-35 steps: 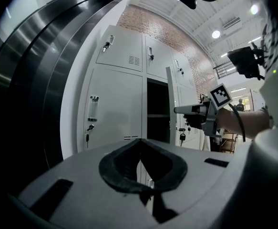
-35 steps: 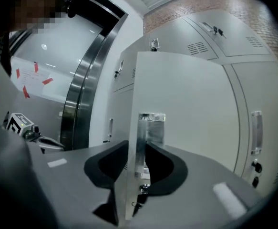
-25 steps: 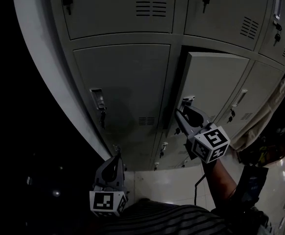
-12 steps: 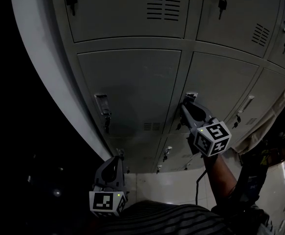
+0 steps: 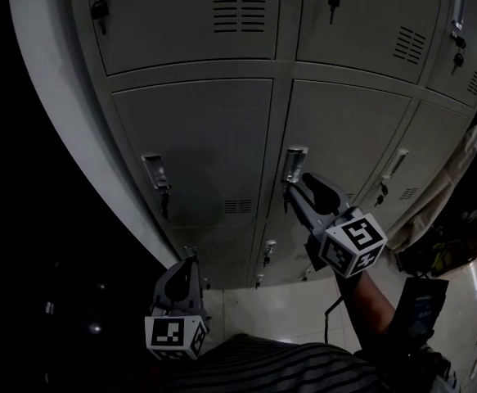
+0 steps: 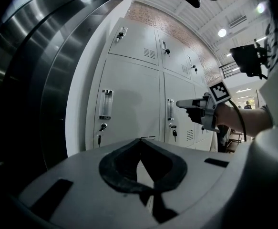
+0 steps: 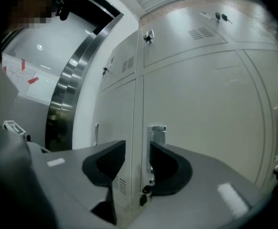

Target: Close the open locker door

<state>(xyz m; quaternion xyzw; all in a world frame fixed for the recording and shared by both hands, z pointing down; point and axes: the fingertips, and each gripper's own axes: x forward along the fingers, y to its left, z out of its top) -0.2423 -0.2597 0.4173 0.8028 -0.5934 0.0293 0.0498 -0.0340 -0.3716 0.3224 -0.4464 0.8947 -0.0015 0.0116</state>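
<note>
One bank of grey lockers (image 5: 189,31) fills the head view, and every door in sight sits flush. Locker door (image 5: 344,129), middle row, second column: closed, level with its neighbours. Right gripper (image 5: 294,188) is raised just below that door's handle (image 5: 294,164). Its jaws are opening and stand apart, the gap lined up on the door's left edge, pads pressing nothing. Left gripper (image 5: 187,260) is low, well apart from the lockers, jaws together, nothing between them.
</note>
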